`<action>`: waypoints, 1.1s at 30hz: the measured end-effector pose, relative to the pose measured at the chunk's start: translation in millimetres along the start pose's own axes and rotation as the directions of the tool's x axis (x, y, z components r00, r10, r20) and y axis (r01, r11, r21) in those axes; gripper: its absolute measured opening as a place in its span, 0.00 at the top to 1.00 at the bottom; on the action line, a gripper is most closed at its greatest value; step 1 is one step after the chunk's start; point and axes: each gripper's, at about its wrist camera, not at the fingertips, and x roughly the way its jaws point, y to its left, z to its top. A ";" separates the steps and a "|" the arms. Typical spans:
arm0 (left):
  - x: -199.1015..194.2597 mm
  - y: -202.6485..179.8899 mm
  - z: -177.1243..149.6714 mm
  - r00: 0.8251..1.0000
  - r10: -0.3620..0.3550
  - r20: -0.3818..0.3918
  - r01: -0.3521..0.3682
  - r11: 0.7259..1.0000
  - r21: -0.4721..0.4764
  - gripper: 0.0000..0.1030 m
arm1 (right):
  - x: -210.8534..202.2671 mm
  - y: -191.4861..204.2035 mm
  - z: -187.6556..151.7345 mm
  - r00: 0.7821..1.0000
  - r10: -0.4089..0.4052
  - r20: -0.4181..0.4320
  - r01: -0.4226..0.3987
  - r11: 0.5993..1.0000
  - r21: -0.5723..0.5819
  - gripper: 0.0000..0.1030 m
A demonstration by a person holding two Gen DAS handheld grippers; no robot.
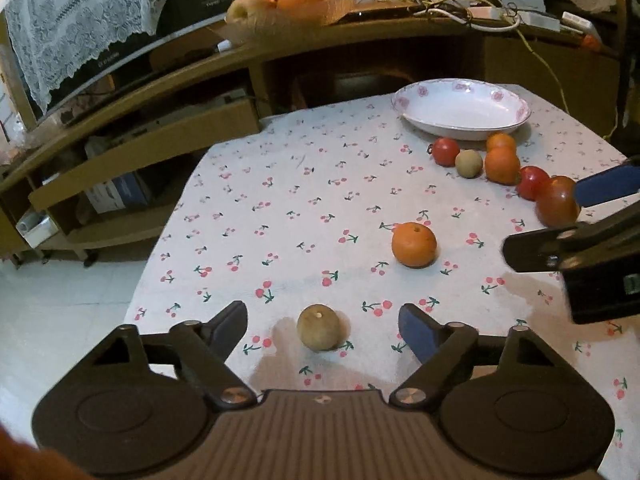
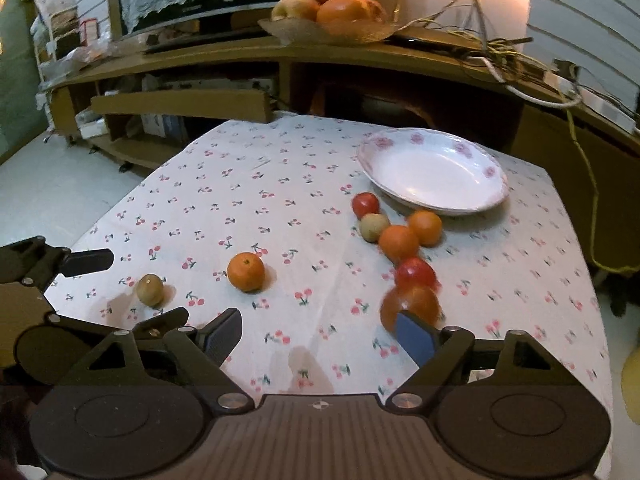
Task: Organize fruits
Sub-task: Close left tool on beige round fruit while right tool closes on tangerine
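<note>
Closing in: left tool [image 1: 322, 326] apart, straddling small round tan-brown fruit [image 1: 318, 327] on cherry-print counter [image 1: 280, 208], untouched. Right tool [image 2: 318, 330] apart, blue pad beside blurred red tomato [image 2: 410, 306]. Light, firm, rolls easily; best pinched across the middle.

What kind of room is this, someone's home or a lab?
Most likely a lived-in home, perhaps a living or dining room. A table with a cherry-print tablecloth holds a floral plate and loose fruit, and behind it a wooden TV-style cabinet carries a lace cover and tangled cables.
</note>
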 end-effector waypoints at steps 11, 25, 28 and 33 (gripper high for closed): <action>11.5 0.2 4.1 0.998 -0.049 -0.025 0.049 0.999 -0.010 0.40 | 37.4 7.5 24.9 0.995 0.095 0.007 -0.095 0.994 -0.052 0.30; 9.0 -2.6 0.9 0.999 -0.054 -0.004 0.054 0.998 0.020 0.45 | 73.1 25.8 30.3 0.983 0.171 -0.070 -0.178 0.979 -0.099 0.56; 8.8 -2.8 1.0 0.999 -0.053 -0.005 0.053 0.998 0.022 0.45 | 75.4 26.1 30.6 0.982 0.172 -0.073 -0.178 0.979 -0.098 0.58; 9.0 -1.5 1.1 0.999 -0.047 -0.016 0.047 0.999 0.016 0.56 | 74.1 25.5 29.6 0.981 0.174 -0.081 -0.182 0.978 -0.101 0.67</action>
